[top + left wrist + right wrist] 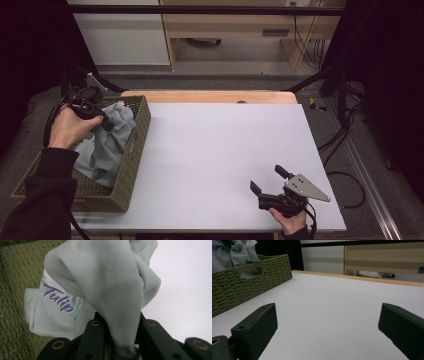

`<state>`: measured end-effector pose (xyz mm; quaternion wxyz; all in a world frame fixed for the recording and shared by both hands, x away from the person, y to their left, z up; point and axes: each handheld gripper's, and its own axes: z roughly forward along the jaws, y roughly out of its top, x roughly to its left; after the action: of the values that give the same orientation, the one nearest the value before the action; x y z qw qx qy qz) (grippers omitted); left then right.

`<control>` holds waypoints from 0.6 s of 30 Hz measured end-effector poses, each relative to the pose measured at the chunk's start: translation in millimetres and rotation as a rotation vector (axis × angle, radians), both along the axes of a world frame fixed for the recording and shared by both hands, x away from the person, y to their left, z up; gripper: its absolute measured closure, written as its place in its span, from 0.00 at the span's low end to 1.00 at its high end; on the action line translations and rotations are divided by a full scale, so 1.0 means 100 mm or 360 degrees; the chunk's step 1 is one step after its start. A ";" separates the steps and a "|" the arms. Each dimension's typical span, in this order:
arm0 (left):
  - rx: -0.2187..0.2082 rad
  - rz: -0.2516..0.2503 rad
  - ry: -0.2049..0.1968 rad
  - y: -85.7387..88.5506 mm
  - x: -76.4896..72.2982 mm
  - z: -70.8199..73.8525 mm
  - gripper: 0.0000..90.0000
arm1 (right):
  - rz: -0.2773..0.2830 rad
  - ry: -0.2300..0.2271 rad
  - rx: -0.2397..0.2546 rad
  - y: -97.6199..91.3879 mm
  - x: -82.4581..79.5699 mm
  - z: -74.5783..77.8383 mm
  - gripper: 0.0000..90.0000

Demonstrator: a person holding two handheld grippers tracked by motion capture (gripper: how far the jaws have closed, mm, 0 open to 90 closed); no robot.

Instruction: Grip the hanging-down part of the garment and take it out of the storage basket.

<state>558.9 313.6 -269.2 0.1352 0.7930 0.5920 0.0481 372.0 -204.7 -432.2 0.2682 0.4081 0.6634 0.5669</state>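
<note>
**Shirt lifted from basket**

The left gripper pinches a pale grey shirt above the green woven basket at the table's left edge. Purple lettering reads "Tulip". The right gripper rests spread wide on the table, well apart.

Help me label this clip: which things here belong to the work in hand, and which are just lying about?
In the job:
- light grey garment, printed "Tulip"
- woven basket holding it
- left claw, shut on a fold of the garment
- right claw, open and empty, low over the table

Lying about:
- cables on the floor
- wooden furniture behind
</note>
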 end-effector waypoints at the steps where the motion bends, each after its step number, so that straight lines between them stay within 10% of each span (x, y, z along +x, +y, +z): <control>1: -0.0001 -0.0002 0.0005 0.00 0.00 0.00 0.87 | -0.0004 -0.0004 -0.0006 0.00 0.00 0.00 0.03; 18: 0.0024 0.0005 -0.0078 0.07 -0.11 0.33 0.88 | -0.0009 0.0008 -0.0001 0.01 0.00 0.01 0.03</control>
<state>548.3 320.4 -236.6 0.1437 0.7917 0.5894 0.0721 371.7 -203.9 -431.5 0.2684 0.4112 0.6632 0.5649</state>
